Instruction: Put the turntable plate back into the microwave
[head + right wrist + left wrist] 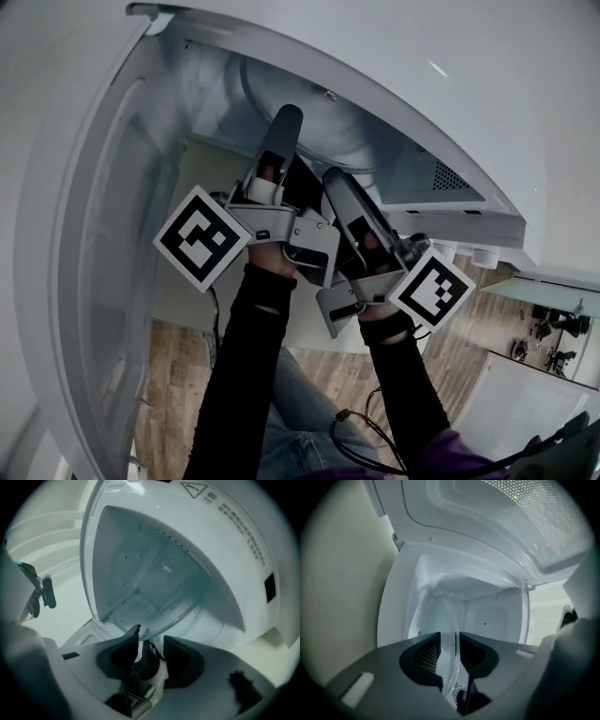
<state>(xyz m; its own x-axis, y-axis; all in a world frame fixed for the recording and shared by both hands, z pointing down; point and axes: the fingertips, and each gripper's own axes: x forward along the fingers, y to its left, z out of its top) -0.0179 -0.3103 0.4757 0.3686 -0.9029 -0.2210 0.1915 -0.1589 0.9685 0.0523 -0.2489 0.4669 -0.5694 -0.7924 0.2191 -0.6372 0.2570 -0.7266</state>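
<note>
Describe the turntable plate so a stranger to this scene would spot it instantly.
Find the open white microwave. At its cavity mouth, the left gripper clamps the turntable plate by its rim. It is a clear round glass disc, the only see-through thing against the white interior.

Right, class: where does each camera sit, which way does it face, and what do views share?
Head view: on the person's head, facing steeply down at the microwave; shows both sleeves, left hand-held gripper, right hand-held gripper.
Left gripper view: on the left one, facing into the cavity; its jaws clamp the turntable plate.
Right gripper view: on the right one, same cavity; plate rim between its jaws.
Shared: all show the plate.
</note>
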